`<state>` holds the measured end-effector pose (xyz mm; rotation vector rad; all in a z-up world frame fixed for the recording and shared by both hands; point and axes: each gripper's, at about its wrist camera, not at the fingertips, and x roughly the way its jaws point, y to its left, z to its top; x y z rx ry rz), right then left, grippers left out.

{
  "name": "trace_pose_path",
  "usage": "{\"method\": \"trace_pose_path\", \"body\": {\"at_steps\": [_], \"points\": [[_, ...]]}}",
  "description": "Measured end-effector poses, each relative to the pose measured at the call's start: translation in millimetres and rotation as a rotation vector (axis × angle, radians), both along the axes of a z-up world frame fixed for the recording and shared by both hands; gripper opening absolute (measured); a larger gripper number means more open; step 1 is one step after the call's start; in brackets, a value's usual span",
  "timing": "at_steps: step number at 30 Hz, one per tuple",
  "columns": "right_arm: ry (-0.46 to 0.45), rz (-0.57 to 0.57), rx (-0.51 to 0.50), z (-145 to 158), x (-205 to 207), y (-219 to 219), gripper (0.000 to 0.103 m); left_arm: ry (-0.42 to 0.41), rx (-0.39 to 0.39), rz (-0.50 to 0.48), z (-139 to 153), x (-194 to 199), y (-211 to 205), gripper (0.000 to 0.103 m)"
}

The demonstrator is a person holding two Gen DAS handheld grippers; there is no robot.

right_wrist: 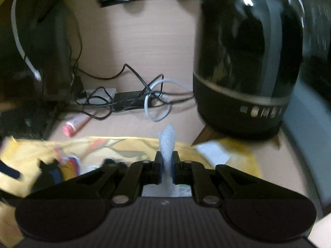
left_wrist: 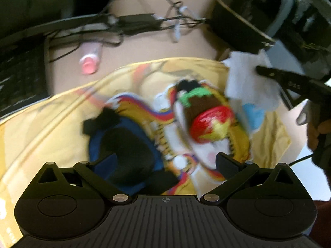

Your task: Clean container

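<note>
A glossy black domed container [right_wrist: 244,62] with a grey band near its base stands at the back right of the desk, and it also shows in the left wrist view [left_wrist: 248,26]. My right gripper [right_wrist: 167,161] is shut on a white tissue [right_wrist: 168,140], which sticks up between its pads. The left wrist view shows that gripper [left_wrist: 260,70] holding the tissue [left_wrist: 248,78] just below the container's base. My left gripper [left_wrist: 163,159] is open wide above a yellow printed cloth [left_wrist: 51,128]. A blurred black and blue shape [left_wrist: 124,150] lies between its fingers, and I cannot tell what it is.
Tangled cables [right_wrist: 153,99] and a black adapter [right_wrist: 130,97] lie along the back of the desk. A pink-capped tube [right_wrist: 72,127] rests left of them, near a dark keyboard [left_wrist: 18,78]. A white slip of paper [right_wrist: 213,150] lies on the cloth near the container.
</note>
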<state>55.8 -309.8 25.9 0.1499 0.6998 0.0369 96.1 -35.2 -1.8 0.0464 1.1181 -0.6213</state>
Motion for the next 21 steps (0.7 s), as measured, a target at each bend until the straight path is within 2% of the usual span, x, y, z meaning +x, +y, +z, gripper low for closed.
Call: {"method": "trace_pose_path", "body": {"at_steps": [3, 6, 7, 9, 11, 17, 21], "points": [[0.072, 0.035, 0.190, -13.4, 10.4, 0.4, 0.011, 0.003, 0.003, -0.084, -9.3, 2.7, -29.7, 0.103], [0.124, 0.090, 0.258, -28.5, 17.2, 20.6, 0.011, 0.017, 0.041, -0.155, -22.1, 1.9, -55.7, 0.103], [0.143, 0.107, 0.310, -31.7, 17.5, 25.5, 0.011, 0.018, 0.059, -0.177, -24.7, 0.3, -62.7, 0.103], [0.149, 0.140, 0.414, -31.9, 13.7, 30.2, 0.011, 0.013, 0.075, -0.209, -26.3, -5.0, -69.7, 0.103], [0.140, 0.179, 0.476, -26.7, 7.4, 33.2, 0.011, 0.016, 0.075, -0.227, -26.6, -9.6, -72.2, 0.103], [0.044, 0.124, 0.505, 4.6, -11.5, -0.7, 0.011, 0.065, 0.096, -0.185, -36.4, -16.6, -63.8, 0.103], [-0.009, 0.008, 0.453, 17.8, -23.7, -48.5, 0.011, 0.098, 0.078, -0.141, -38.5, -18.3, -52.1, 0.103]]}}
